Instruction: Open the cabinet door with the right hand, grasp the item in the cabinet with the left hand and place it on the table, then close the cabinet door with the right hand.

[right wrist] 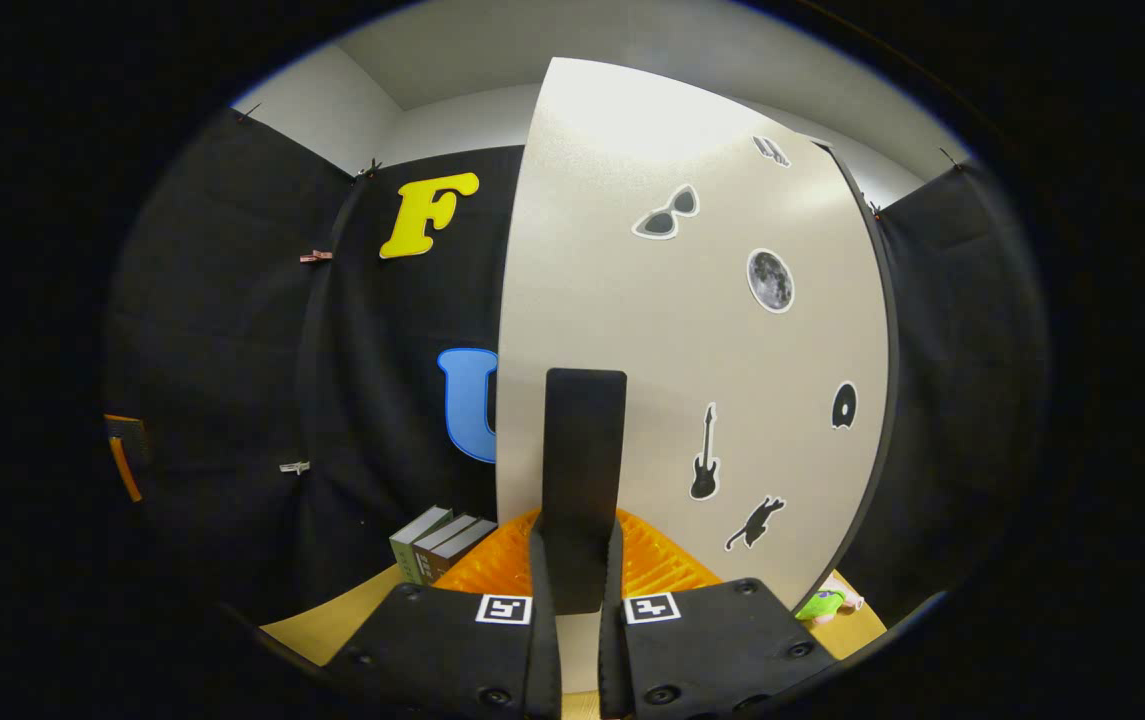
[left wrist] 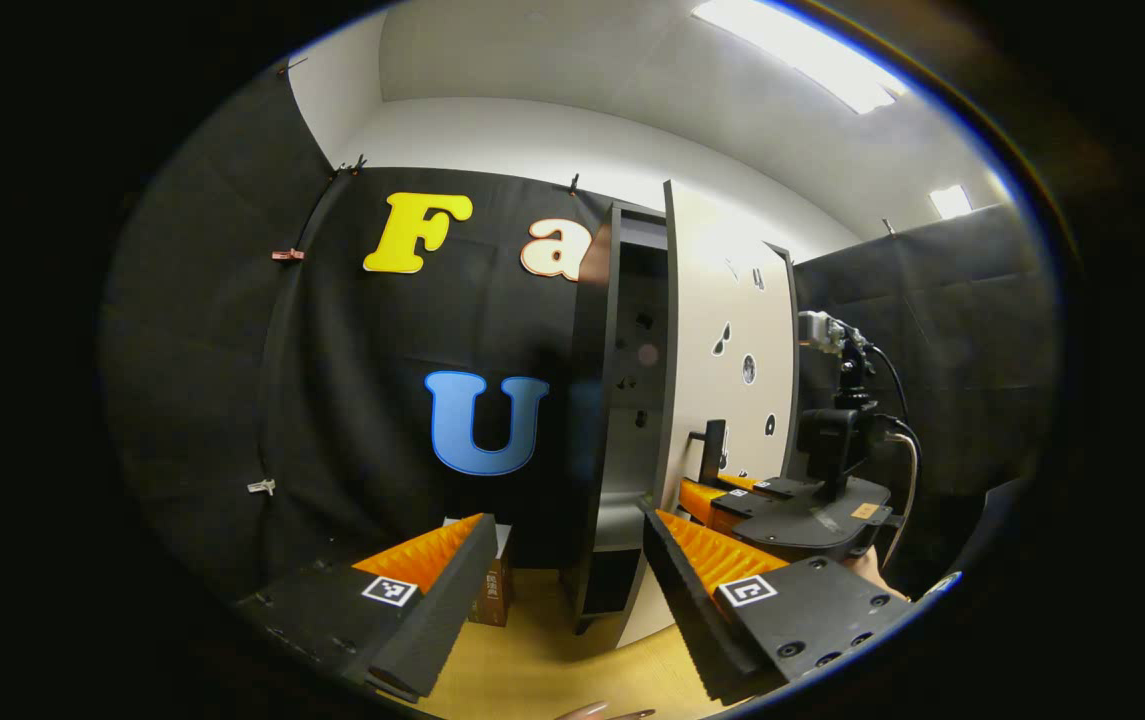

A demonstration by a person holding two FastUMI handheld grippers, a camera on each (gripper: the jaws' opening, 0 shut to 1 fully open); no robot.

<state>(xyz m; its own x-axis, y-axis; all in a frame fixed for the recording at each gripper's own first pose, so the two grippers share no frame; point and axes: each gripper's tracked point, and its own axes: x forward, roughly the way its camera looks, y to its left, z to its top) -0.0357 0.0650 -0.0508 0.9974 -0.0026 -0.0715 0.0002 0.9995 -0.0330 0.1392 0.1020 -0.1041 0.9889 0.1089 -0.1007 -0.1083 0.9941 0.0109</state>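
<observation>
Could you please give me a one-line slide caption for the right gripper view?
Right gripper shut on the black handle of the sticker-covered cabinet door, books on the table behind.

The cabinet interior, at centre in the left gripper view, is in deep shadow behind the half-open cabinet door; the small shapes on its inner wall cannot be identified, and no item can be made out. A carton at lower centre is largely hidden by the left gripper. A fingertip is cut off by the bottom edge. In the right gripper view, the lower end of the door handle is hidden between the fingers. A green object at lower right is partly hidden by the door and too small to identify.
</observation>
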